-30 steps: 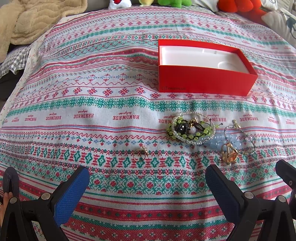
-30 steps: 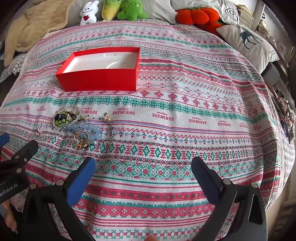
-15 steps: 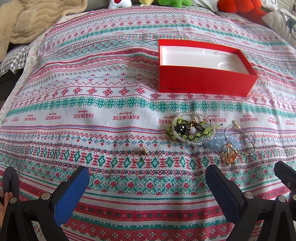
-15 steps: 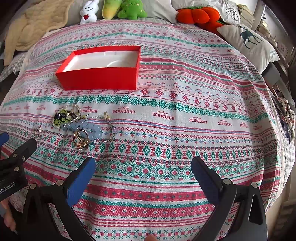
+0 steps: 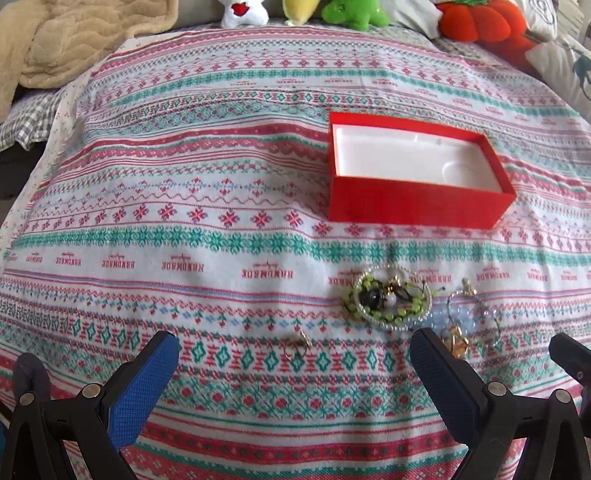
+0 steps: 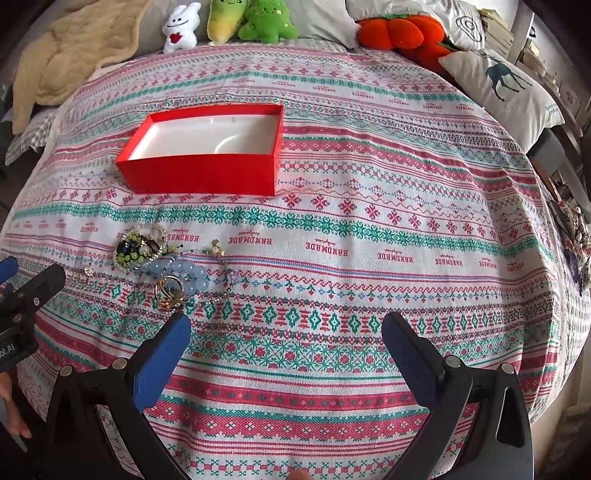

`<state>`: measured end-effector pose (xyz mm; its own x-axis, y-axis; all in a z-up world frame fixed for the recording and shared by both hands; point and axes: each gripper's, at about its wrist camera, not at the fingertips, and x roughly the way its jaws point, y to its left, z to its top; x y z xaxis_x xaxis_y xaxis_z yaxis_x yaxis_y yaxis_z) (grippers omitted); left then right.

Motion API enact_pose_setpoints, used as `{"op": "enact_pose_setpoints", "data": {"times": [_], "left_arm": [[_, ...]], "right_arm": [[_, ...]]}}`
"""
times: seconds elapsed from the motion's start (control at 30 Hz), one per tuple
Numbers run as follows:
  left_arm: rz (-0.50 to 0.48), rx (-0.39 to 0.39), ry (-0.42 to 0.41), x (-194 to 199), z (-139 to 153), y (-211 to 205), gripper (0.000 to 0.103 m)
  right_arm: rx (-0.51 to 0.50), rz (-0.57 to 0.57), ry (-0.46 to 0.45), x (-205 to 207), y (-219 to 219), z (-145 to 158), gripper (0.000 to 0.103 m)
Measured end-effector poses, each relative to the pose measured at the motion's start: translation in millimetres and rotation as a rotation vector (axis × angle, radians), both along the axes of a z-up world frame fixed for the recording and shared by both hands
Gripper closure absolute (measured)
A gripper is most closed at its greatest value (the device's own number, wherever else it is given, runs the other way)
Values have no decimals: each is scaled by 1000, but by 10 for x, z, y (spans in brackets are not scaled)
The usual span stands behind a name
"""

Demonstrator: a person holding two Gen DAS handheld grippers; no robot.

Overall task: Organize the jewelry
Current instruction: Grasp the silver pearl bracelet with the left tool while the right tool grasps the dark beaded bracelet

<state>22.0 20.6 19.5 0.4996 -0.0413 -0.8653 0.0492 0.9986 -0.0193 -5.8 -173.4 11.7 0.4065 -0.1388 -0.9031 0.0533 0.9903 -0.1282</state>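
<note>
1. Jewelry is lying in a small pile: a green bead bracelet (image 5: 392,303), blue beads (image 6: 184,273) and gold rings (image 6: 169,292) touching.
2. Nearer and left, a small earring (image 5: 297,345) is sitting alone.
3. Beyond, a red box (image 5: 413,199) is sitting open.
4. Plush toys (image 6: 255,22) are sitting far back.
5. Left gripper (image 5: 293,363) and right gripper (image 6: 286,341) are both hanging wide, holding nothing.

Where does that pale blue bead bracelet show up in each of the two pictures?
Left wrist view: blue bead bracelet lower right, just past the right blue tip of the tongs.
Right wrist view: lower left, beside the gold rings.
Shared landmark: the red box, farther back on the cloth.
</note>
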Motion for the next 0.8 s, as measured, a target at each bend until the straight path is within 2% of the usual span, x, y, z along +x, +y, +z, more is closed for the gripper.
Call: {"op": "enact_pose_setpoints", "data": {"times": [0.23,0.33,0.4,0.43,0.5,0.53,0.57,0.6,0.8], "left_arm": [[-56,-46,93,315,29,29,0],[-76,-122,111,412,-63,45,2],[-72,-164,122,460,-173,87,15],[-64,-182,144,494,-250,113,19],[-59,-241,200,570,-364,150,27],[-64,-279,213,610,-405,168,29],[-58,-293,220,639,-431,179,35],[-52,-299,228,664,-456,181,43],[-70,-315,277,771,-614,62,61]], "right_arm": [[108,33,59,272,-21,177,0],[135,60,86,366,-13,141,8],[176,58,92,394,-48,63,18],[209,50,102,403,-80,2,22],[271,22,154,435,-150,-146,41],[295,12,183,456,-177,-215,44],[313,7,198,477,-196,-267,49],[318,4,205,500,-208,-301,54],[374,-20,240,617,-205,-459,74]]}}
